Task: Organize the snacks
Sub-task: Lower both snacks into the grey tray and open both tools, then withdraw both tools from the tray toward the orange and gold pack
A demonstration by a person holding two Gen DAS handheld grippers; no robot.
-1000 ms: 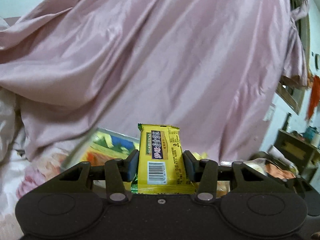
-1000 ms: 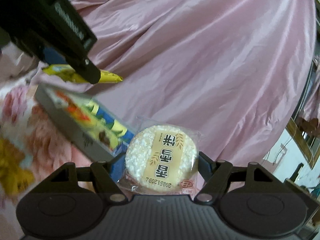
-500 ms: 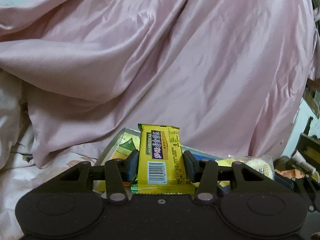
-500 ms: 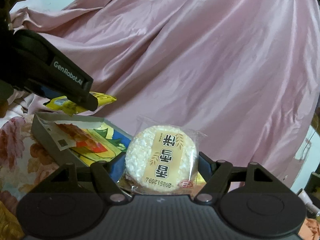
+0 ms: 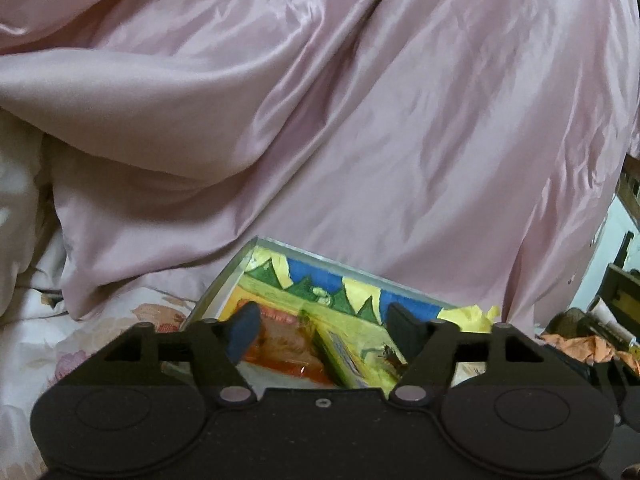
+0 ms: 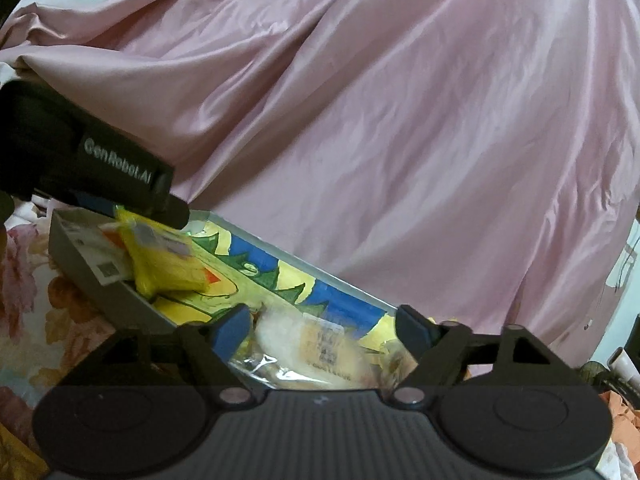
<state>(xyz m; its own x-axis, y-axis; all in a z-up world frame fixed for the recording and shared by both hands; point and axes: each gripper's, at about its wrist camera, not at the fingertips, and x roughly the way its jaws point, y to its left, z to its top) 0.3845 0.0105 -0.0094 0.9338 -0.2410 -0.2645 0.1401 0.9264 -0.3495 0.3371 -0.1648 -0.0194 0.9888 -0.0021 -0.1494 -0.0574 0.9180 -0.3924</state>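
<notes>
A shallow grey box (image 5: 224,280) with a colourful printed bottom lies on the bed. My left gripper (image 5: 324,330) is open over the box; the yellow snack bar (image 5: 352,364) lies below it inside the box. In the right wrist view the left gripper (image 6: 152,200) hangs over the box's (image 6: 80,264) left end with the yellow bar (image 6: 168,260) tilted just under it. My right gripper (image 6: 324,330) is open; the round rice cracker in clear wrap (image 6: 312,344) lies blurred between its fingers, down in the box.
A pink satin sheet (image 5: 360,120) rises behind the box. A floral bedspread (image 6: 28,300) lies left of it. Furniture and orange clutter (image 5: 592,344) stand at the far right.
Both grippers opened over the box. The yellow bar left the left gripper and the rice cracker left the right gripper; both dropped into the box.
</notes>
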